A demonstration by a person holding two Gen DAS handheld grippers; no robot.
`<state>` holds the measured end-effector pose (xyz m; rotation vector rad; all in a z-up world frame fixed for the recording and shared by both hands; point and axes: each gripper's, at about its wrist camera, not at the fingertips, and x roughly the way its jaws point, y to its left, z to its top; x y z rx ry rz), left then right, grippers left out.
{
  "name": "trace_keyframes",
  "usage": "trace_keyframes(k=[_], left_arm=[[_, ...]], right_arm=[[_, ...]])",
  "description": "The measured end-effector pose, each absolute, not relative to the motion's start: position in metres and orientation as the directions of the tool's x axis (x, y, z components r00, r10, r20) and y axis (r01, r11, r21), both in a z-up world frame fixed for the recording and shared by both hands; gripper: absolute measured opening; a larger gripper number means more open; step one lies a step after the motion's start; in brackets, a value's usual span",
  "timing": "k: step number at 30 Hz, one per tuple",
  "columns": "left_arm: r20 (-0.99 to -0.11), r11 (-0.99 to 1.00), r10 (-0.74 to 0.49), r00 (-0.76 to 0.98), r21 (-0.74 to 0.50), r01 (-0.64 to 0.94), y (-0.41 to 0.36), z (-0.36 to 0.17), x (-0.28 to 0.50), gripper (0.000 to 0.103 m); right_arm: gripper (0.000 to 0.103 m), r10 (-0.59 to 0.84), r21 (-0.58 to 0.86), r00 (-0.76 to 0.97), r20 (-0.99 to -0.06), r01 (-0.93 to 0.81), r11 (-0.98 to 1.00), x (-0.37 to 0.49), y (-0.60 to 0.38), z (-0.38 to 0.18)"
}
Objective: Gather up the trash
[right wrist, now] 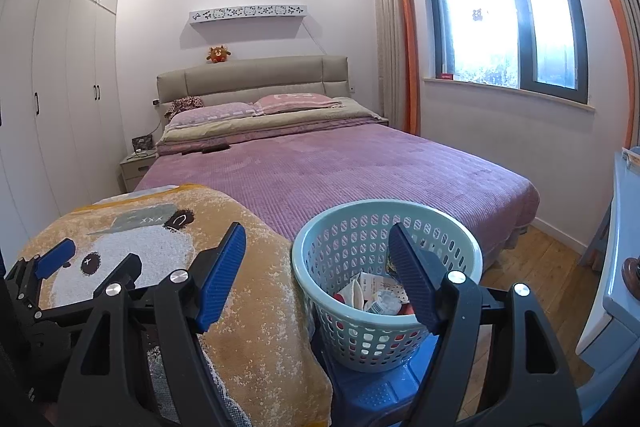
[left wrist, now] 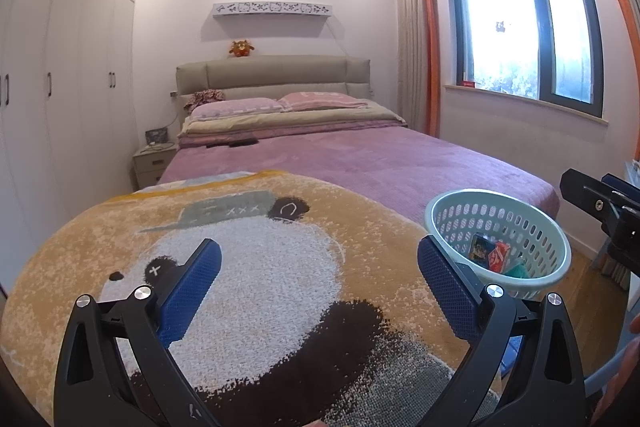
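A pale green perforated basket [right wrist: 344, 227] [left wrist: 532, 227] stands on a blue stool [right wrist: 372, 399] beside the bed's foot. Inside lie several pieces of trash [right wrist: 376, 297] [left wrist: 494, 253]: wrappers, small cartons and crumpled paper. My right gripper [right wrist: 320, 279] is open, one finger over the panda blanket, the other in front of the basket, nothing between them. My left gripper [left wrist: 320, 287] is open and empty above the panda blanket [left wrist: 260, 267]. The left gripper also shows at the left edge of the right wrist view [right wrist: 52, 263], and the right gripper at the right edge of the left wrist view [left wrist: 600, 203].
A bed with a purple cover [right wrist: 340, 167] fills the middle. White wardrobes [right wrist: 48, 87] line the left wall, with a nightstand [right wrist: 136, 167] by the headboard. A window [right wrist: 508, 19] and orange curtains are on the right. Wooden floor [right wrist: 544, 267] and a white cabinet [right wrist: 616, 287] lie right of the basket.
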<state>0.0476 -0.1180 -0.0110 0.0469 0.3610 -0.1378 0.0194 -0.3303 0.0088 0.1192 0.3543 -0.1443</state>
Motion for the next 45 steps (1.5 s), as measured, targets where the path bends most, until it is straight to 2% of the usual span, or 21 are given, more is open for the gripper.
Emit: trace_keyframes(k=[33,45], left_arm=[[-0.358,0.990,-0.122,0.926,0.019,0.138,-0.1203,-0.0105,0.0484,0.095],[-0.362,0.995,-0.077,0.929,0.029,0.094,-0.1160,-0.0057,0.0430,0.095]], right_arm=[[0.070,-0.108,0.098,0.923,-0.369,0.154,0.983,0.0187,-0.3280,0.0060],[0.070,-0.112,0.081,0.919,-0.377,0.154,0.985,0.0181,-0.3247,0.0049]])
